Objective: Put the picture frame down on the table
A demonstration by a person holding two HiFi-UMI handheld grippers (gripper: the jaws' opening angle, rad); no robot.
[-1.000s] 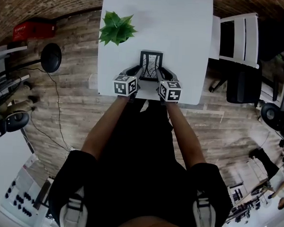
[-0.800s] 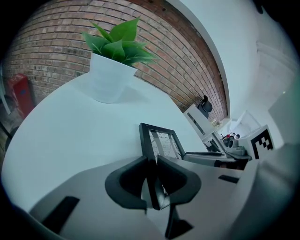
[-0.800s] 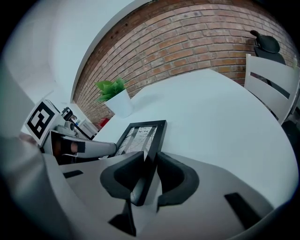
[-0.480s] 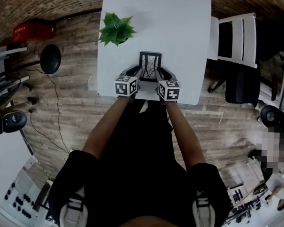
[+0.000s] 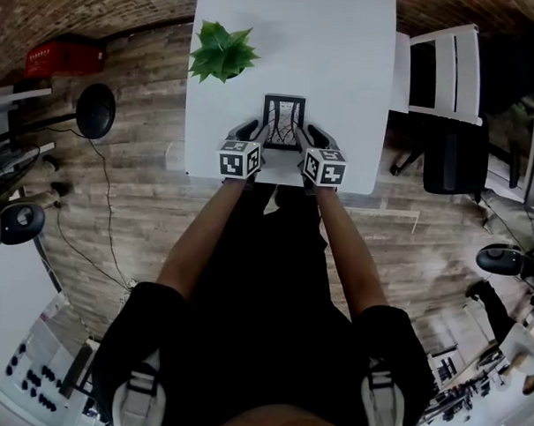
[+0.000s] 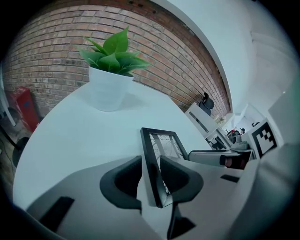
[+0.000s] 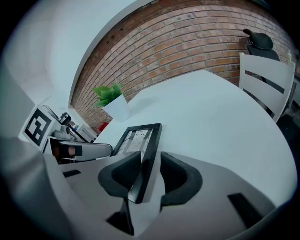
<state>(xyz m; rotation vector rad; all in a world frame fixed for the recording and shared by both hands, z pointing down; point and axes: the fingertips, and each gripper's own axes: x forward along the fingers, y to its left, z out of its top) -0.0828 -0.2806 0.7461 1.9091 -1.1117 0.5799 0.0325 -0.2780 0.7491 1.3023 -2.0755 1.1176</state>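
The left gripper (image 6: 150, 166) is straddling the frame's (image 5: 283, 120) left edge with its jaws apart. A pale strip is showing between the outer pad and the black moulding, but the inner pad is sitting so close that I cannot tell whether it touches. The frame is lying on the table (image 5: 345, 43) close to its near edge, between the two grippers. Its far end is down on the white top; I cannot tell whether the near end is fully down.

The right gripper (image 7: 150, 161) is straddling the right edge, and its jaws have just been opening. A gap is showing beside the outer pad, so it is not clamping the frame.

By my reading the setting-down is all but done. What is remaining is drawing both grippers back clear without dragging the frame.

A plant (image 5: 223, 51) is standing well apart at the far left, and a chair (image 5: 445, 74) is sitting off the table's right side. Neither is getting in the way.
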